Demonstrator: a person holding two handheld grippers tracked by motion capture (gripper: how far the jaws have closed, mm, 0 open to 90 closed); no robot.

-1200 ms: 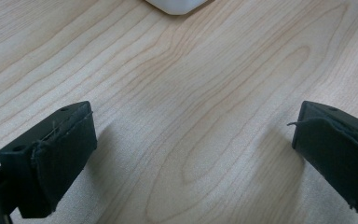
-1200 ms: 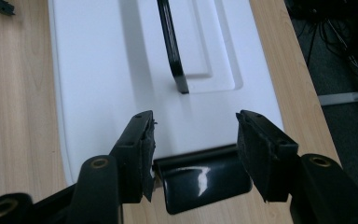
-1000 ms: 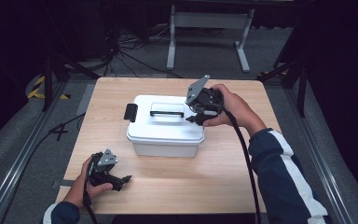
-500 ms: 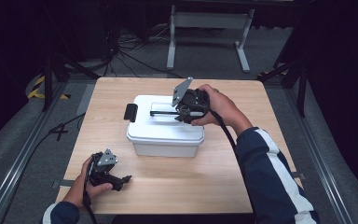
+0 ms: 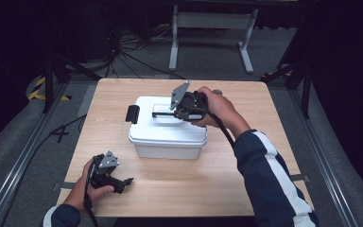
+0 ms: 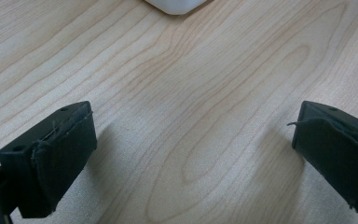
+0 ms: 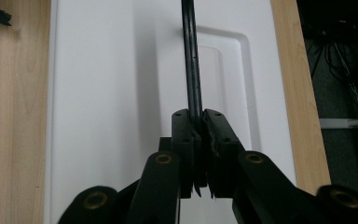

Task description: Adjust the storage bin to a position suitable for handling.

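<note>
A white lidded box (image 5: 165, 137) stands mid-table. Its thin black handle (image 5: 159, 114) stands upright on the lid (image 7: 112, 93). My right gripper (image 5: 176, 114) reaches over the lid from the right. Its jaws have just been closing, and in the right gripper view the right gripper (image 7: 198, 123) is shut on the black handle (image 7: 189, 56), with the pads pressed on both sides of it. My left gripper (image 5: 125, 182) rests near the table's front left edge. In its own view the left gripper (image 6: 191, 154) is open over bare wood, with a corner of the box (image 6: 175, 4) ahead.
A black latch (image 5: 132, 114) sticks out from the box's left end. The wooden table (image 5: 264, 156) has free room around the box. Cables and a metal stand (image 5: 208, 28) lie on the floor behind the table.
My right gripper moved left across the lid and its jaws closed on the handle. The left gripper stayed where it was.
</note>
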